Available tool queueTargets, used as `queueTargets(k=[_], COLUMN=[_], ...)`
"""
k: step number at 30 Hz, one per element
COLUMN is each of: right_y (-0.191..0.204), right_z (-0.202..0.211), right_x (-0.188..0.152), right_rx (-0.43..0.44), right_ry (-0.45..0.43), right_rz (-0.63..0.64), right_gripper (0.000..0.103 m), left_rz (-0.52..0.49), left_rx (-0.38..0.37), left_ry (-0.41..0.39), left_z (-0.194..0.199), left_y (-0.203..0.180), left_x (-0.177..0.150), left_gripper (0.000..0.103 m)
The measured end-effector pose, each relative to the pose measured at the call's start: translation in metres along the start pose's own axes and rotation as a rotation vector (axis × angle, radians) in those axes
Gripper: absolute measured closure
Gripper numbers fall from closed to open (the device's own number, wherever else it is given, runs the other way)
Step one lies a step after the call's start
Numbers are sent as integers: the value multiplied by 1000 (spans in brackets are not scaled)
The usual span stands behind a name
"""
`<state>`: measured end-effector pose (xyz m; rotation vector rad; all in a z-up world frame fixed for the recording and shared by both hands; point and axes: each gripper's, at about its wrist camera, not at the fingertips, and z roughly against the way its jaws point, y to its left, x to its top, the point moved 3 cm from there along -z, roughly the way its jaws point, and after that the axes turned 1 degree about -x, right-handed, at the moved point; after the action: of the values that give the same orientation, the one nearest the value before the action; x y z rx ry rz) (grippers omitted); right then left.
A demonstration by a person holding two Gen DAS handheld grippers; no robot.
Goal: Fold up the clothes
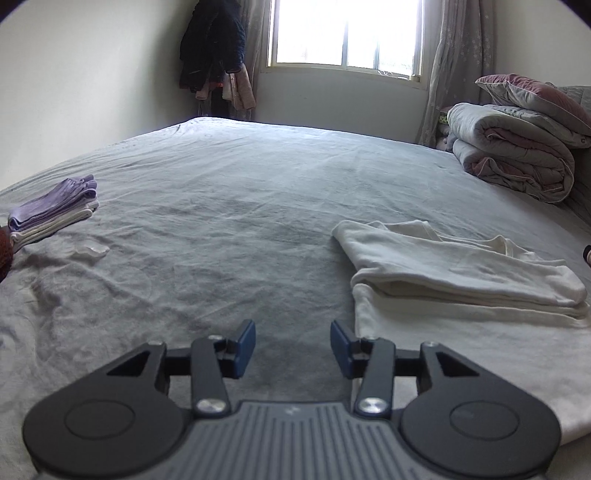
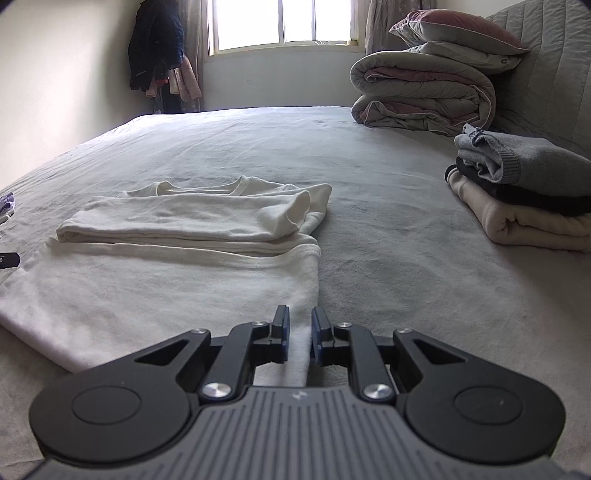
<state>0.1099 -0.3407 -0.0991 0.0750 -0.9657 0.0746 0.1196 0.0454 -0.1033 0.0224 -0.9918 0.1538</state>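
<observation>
Left gripper (image 1: 293, 341): jaws apart, nothing between them, bare grey bed (image 1: 221, 192) beneath; the left hem edge of the white shirt (image 1: 454, 266) lies just right of its right pad. Right gripper (image 2: 298, 334): jaws nearly together with a narrow gap; the shirt's near right corner shows in that gap, pads not seen pressing on it. The shirt (image 2: 177, 229) lies flat on the bed, its upper part doubled into a band across the middle, lower body spread toward the grippers, right edge running straight away from the right gripper. Open sheet lies between the shirt and the stack of folded clothes (image 2: 524, 192) at the right, well apart. Left, a lilac-and-white folded pile (image 1: 55, 210) sits near the bed edge, with wide bare sheet between it and the shirt. Far right, rolled quilts (image 2: 424, 88) against the headboard; beyond the far bed edge, the window (image 1: 345, 33) and hanging dark garments (image 1: 212, 44).
</observation>
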Motion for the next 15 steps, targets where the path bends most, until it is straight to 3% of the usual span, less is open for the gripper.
queueTargets(k=[4,6,7,8,10,15], right_y=[2,4,5,6,9,14], right_z=[14,18,20,21,23,28], right_x=[3,3,2,0,-5,-13], right_rx=[15,24,34,46,60,60], right_ry=[18,47,66,84,113,132], right_rz=[4,-7,-15,-23,-30,-32], right_gripper=[85,85,84,83,67,64], left_rz=[7,-30,-48,-53,-42,-26], left_rx=[32,53,64,80,75,63], left_ry=[67,61,59,57,57,60], left_z=[-8,-8,-8,-8,-9,-10], left_y=[20,18,18,17,19,22], left_x=[-13,-20,-24,-27,-29,-29], left_gripper=[39,25,6,0,0,0])
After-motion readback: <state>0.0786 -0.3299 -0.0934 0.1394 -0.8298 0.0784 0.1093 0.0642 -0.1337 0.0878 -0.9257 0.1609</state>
